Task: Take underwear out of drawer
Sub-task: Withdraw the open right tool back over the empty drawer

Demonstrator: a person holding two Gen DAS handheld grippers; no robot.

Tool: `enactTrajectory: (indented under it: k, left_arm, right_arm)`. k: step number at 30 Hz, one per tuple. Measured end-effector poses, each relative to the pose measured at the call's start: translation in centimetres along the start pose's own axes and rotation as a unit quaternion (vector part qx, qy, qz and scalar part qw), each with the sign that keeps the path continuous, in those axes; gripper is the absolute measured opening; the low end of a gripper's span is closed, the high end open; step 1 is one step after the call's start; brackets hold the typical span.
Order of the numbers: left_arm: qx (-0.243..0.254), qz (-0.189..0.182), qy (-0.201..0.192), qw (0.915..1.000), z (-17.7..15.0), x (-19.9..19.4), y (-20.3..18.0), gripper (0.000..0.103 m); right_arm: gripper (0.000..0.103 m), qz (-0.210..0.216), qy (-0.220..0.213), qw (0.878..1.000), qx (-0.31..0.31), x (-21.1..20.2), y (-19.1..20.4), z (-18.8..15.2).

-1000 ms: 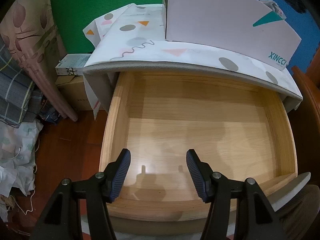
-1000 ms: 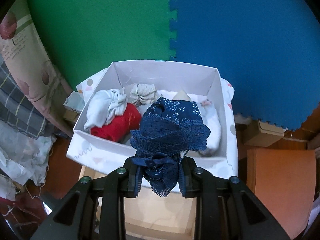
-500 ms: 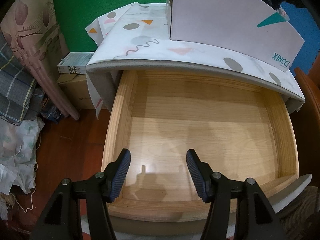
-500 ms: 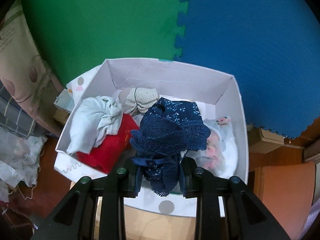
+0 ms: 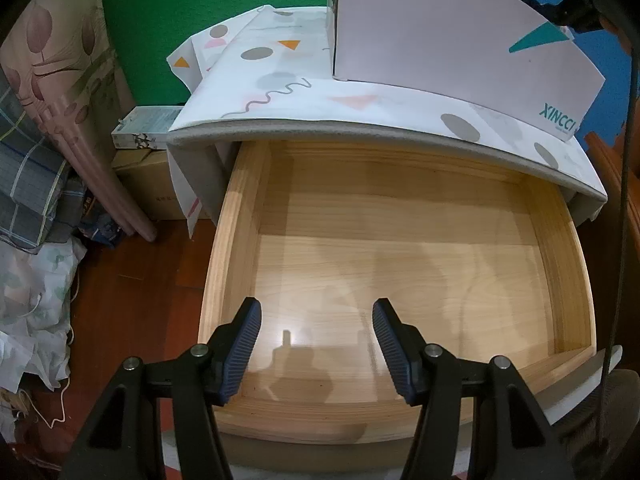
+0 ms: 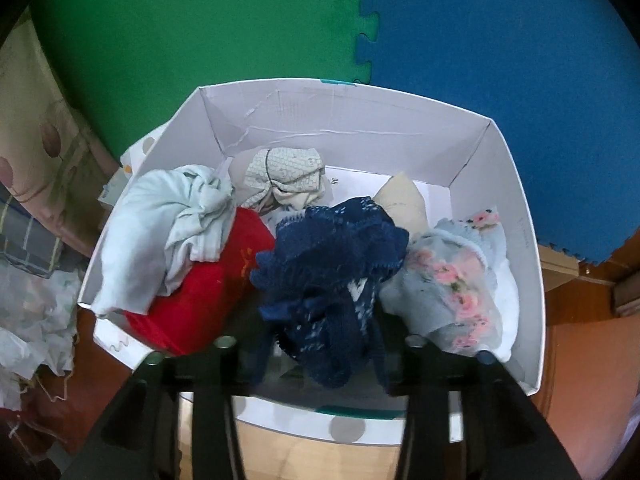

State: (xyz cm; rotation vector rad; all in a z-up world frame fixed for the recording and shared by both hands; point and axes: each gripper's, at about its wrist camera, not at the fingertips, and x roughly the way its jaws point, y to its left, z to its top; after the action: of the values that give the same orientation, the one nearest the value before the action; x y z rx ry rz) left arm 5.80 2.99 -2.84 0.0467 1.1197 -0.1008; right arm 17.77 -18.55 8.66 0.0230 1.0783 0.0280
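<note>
Item: navy lace underwear (image 6: 328, 264), slumping into the white box (image 6: 344, 120), between the just-opening jaws of the right gripper (image 6: 320, 344), pads seemingly clear.

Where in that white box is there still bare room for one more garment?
Only at the back of the white box: a bare strip of floor right of the beige bundle, under the rear wall. The front is crowded: pale blue cloth over the red piece, navy lace underwear, floral piece. The wooden drawer is bare.
</note>
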Motion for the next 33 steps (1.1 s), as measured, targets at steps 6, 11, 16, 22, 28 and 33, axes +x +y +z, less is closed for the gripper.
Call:
enactTrajectory:
  k: [6, 11, 16, 22, 28, 33]
  left_arm:
    - [-0.003, -0.001, 0.001, 1.0000, 0.0, 0.0, -0.1, 0.059]
    - [0.000, 0.003, 0.001, 1.0000, -0.1, -0.1, -0.4, 0.059]
    - [0.006, 0.010, -0.004, 0.9999, -0.1, -0.2, -0.6, 0.059]
    - [0.007, 0.015, -0.011, 0.9998, -0.2, -0.5, -0.7, 0.059]
    - [0.025, 0.021, -0.034, 0.9989, -0.7, -1.8, -1.5, 0.059]
    - [0.027, 0.018, -0.043, 0.9986, -1.1, -2.4, -1.9, 0.059]
  right_arm:
    - [0.063, 0.000, -0.012, 1.000, -0.014, -1.1, 0.5, -0.4]
    - [0.078, 0.008, -0.038, 0.999, -0.008, -3.7, 0.2, -0.8]
    - [0.088, 0.019, -0.070, 0.997, 0.009, -7.3, -0.9, -2.2]
    - [0.097, 0.018, -0.099, 0.995, 0.007, -10.6, -1.9, -6.3]
    - [0.098, 0.007, -0.093, 0.996, -0.012, -10.2, -2.6, -14.0]
    - [0.099, -0.025, -0.084, 0.996, 0.003, -7.8, -2.8, -20.5]
